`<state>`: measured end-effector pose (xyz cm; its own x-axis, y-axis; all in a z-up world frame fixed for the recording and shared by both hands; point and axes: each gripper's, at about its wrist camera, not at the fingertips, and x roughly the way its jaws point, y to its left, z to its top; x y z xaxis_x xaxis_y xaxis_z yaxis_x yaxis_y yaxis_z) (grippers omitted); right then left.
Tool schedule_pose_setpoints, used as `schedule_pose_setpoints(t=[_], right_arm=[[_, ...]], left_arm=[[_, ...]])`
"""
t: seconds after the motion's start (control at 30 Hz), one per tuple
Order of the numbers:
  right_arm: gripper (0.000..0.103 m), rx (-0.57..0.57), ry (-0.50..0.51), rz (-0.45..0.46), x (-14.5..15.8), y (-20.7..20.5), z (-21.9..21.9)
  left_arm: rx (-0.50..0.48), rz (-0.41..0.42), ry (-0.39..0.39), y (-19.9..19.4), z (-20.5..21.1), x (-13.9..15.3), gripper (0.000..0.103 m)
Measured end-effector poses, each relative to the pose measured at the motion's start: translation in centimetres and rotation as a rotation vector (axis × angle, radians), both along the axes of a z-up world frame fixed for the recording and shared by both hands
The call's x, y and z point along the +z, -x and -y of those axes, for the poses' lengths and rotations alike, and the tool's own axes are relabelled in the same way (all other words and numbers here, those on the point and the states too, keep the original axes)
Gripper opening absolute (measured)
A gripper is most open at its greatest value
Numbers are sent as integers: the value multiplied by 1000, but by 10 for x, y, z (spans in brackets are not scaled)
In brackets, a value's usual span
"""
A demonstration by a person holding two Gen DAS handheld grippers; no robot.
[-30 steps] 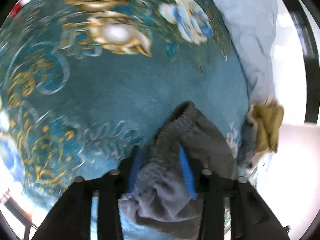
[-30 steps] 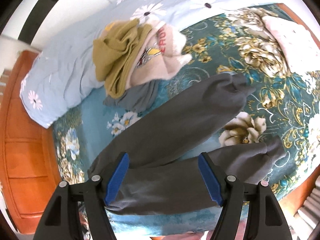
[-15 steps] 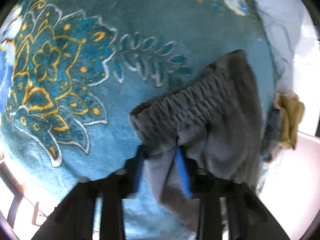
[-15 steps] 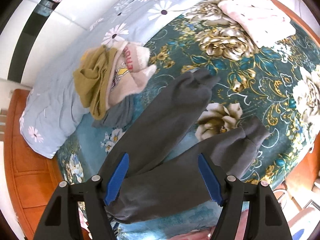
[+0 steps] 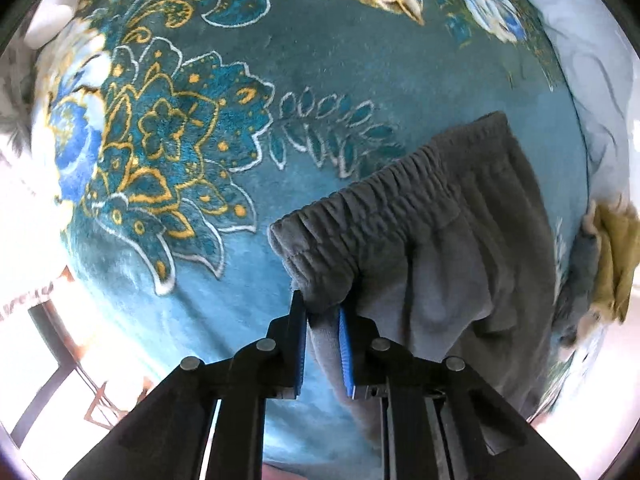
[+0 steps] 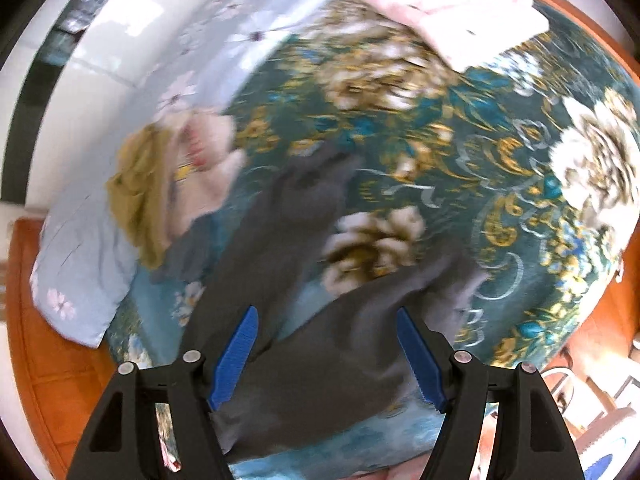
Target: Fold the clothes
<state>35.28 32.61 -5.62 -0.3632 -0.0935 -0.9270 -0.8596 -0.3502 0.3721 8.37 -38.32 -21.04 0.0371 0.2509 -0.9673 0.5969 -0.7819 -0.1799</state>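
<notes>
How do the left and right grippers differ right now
The left gripper is shut on the grey sweatpants at the waistband corner; the right gripper is open, holding nothing. The left view is sharp, the right blurred. Both have blue pads and point at the sweatpants.

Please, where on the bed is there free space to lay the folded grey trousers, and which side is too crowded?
Bare blanket lies beyond the waistband of the grey trousers that the left gripper pinches. More lies between the trouser legs and the folded pink cloth. It is crowded beside the pale blue quilt, where the clothes pile sits. The right gripper is open.
</notes>
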Motion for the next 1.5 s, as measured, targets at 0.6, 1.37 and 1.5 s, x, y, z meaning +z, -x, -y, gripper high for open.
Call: schedule_pose_setpoints(t=[0.6, 1.37, 1.5], right_arm=[[61, -8, 268, 187, -177, -62, -14], [11, -97, 216, 100, -80, -15, -41], [11, -92, 203, 113, -61, 5, -46]], left_arm=[[31, -59, 117, 11, -51, 58, 17], [294, -45, -62, -14, -3, 73, 15], [295, -52, -101, 2, -8, 80, 15]])
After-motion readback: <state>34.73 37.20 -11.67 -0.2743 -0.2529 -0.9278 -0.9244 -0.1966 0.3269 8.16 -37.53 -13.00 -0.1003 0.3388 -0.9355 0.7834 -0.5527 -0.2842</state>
